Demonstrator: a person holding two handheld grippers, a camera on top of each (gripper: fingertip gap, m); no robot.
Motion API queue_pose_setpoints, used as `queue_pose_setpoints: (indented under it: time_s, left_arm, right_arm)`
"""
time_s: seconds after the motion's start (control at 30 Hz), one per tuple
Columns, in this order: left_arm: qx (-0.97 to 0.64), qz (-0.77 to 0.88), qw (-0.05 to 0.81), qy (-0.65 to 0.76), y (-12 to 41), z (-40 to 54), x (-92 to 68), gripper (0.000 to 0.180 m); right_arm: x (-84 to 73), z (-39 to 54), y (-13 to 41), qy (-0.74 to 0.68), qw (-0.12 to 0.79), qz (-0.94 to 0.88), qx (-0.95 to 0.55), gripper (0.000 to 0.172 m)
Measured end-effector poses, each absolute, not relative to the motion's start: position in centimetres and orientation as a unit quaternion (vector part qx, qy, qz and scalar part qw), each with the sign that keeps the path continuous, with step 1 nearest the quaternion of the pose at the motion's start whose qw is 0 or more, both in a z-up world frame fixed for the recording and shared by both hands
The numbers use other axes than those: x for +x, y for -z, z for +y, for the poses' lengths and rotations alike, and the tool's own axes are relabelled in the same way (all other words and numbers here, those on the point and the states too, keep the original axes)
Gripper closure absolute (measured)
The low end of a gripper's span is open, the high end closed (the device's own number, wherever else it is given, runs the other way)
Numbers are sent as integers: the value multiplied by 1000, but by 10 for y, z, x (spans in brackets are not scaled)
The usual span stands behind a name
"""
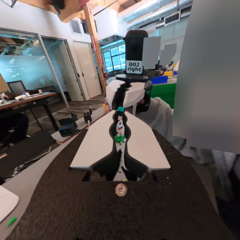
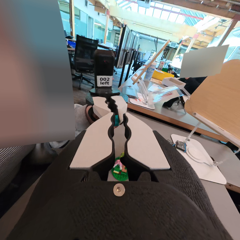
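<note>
Grey table point(image 2: 162, 131), centre frame: green brick pile point(image 1: 119, 139), pink and blue bits point(image 1: 119, 126) (tiny, blurred), green baseplate build point(image 2: 120, 172) low centre.

2 facing wrist views, close.

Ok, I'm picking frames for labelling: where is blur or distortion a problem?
Left wrist view: background smeared by motion blur, green piece at the lower left soft, teal brick fairly crisp. Right wrist view: sharper; wide-angle bending at the edges, bright skylights.
</note>
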State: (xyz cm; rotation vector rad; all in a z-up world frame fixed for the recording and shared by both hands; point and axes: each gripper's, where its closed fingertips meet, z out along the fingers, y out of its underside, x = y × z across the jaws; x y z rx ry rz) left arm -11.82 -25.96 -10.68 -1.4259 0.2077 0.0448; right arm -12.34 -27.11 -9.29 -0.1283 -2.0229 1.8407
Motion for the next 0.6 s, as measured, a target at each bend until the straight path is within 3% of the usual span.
queue_pose_setpoints:
  time_s: [0.33, 0.6]
  left_arm:
    - [-698, 146, 687, -141, 129, -249, -119, 174]
    - [-753, 175, 634, -29, 182, -202, -68, 174]
  right_arm:
    - [-119, -266, 118, -581, 223, -782, -47, 162]
    - [-75, -221, 165, -593, 278, -742, -143, 166]
